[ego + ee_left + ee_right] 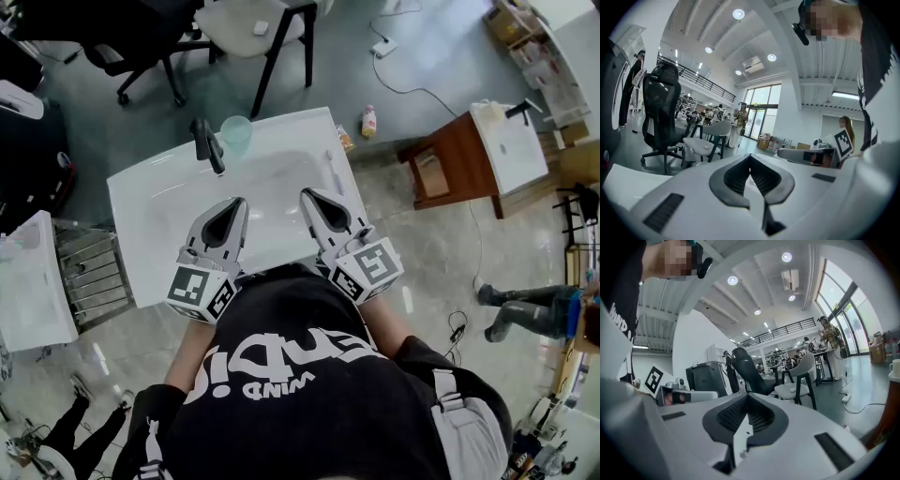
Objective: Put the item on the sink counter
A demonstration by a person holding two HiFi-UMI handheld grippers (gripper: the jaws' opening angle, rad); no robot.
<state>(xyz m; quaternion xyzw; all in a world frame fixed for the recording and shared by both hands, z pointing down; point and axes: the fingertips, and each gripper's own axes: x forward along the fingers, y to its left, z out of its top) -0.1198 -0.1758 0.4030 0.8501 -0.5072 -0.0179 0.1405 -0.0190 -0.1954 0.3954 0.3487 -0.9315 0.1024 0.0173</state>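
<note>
The white sink counter (141, 206) stands right in front of me, with a black faucet (208, 143) at its far edge. Beside the faucet is a pale green translucent cup (236, 133). A slim white stick-like item (332, 171) lies on the counter's right side. My left gripper (236, 202) hovers over the basin, shut and empty. My right gripper (307, 194) hangs beside it, also shut with nothing in it. In the left gripper view the jaws (750, 157) meet at their tips and point level into the room. The right gripper view shows the same (748, 394).
A metal rack (89, 272) and another white basin (33, 281) stand at the left. At the right are a wooden stand (450, 159) with a white basin (509, 145) and a small bottle (369, 120) on the floor. Chairs (258, 23) stand beyond the counter.
</note>
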